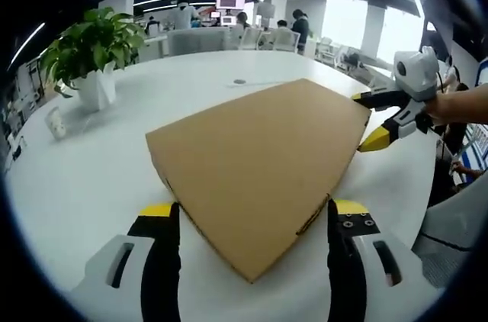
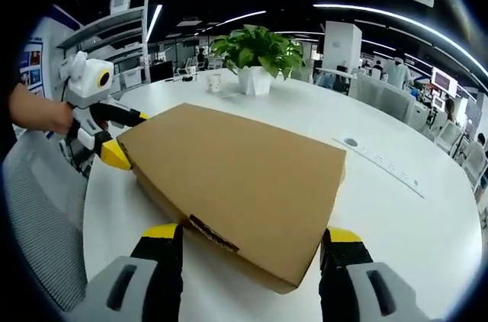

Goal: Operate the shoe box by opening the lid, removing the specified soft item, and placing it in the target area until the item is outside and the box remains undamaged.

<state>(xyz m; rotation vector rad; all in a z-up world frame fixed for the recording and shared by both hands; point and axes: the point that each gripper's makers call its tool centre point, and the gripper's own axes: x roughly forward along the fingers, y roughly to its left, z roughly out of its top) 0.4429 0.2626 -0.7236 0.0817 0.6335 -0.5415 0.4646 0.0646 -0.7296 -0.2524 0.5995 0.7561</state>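
While the lid lies shut, cardboard shoe box (image 1: pixel 259 173) on white table (image 1: pixel 91 177), left gripper (image 1: pixel 255 219) and right gripper (image 2: pixel 252 242) spread at opposite corners, table edge near, potted plant (image 2: pixel 258 59) well apart.

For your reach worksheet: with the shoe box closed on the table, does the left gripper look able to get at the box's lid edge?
Probably yes: the left gripper stands open astride the shoe box corner, nothing between them.
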